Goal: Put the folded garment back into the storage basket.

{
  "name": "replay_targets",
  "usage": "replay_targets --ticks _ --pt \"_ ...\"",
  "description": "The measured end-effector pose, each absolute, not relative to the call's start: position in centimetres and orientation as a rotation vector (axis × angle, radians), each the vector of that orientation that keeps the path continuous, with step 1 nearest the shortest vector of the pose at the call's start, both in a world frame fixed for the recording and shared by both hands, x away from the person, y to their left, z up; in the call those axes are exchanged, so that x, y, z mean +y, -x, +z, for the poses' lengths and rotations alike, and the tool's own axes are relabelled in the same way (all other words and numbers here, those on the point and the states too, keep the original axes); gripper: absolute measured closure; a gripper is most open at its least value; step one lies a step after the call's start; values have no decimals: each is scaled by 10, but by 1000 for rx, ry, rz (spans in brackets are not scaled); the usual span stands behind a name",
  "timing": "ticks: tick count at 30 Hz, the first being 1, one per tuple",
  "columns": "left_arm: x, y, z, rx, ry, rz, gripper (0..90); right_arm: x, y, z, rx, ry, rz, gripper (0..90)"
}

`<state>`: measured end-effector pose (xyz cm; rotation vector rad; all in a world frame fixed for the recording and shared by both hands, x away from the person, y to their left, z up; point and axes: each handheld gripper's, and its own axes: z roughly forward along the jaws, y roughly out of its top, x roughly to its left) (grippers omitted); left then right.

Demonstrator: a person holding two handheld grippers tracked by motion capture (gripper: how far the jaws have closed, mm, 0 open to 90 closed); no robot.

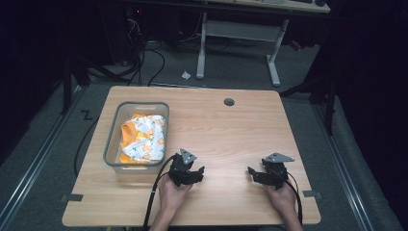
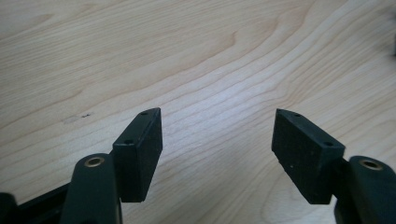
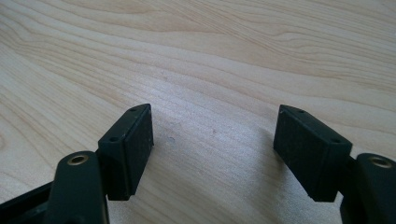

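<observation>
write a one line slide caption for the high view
A person's two black handheld grippers, left and right, sit open on a light wooden table beside a clear plastic bin of orange-and-white patterned cloth.

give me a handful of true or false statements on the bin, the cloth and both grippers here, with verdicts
1. The clear grey plastic bin stands on the left part of the light wooden table. True.
2. The orange and white patterned cloth lies spread on the table outside the bin. False: it lies bunched inside the bin.
3. The left gripper is open, with bare wood between its jaws. True.
4. The right gripper is shut on the cloth. False: it is open and holds nothing.
5. Both grippers are over the bin. False: the left gripper is just right of the bin's near corner, and the right gripper is nearer the table's right side.
</observation>
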<state>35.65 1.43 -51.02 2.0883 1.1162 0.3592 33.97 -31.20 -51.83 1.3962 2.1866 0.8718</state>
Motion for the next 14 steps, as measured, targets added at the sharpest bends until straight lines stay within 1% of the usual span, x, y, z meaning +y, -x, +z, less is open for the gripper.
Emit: replay_targets --ticks 3,4,7,14 --pt "13 -357 -521 1120 -2132 405 333 -312 -340 -518 2187 -1396 872 288" --pt "14 -356 -524 1104 -2104 424 311 -312 -340 -518 2187 -1396 872 288" --pt "16 -357 -524 1133 -2090 433 297 -312 -340 -518 2186 -1397 871 288" --pt "16 -357 -524 1138 -2088 434 290 -312 -340 -518 2187 -1396 871 288"
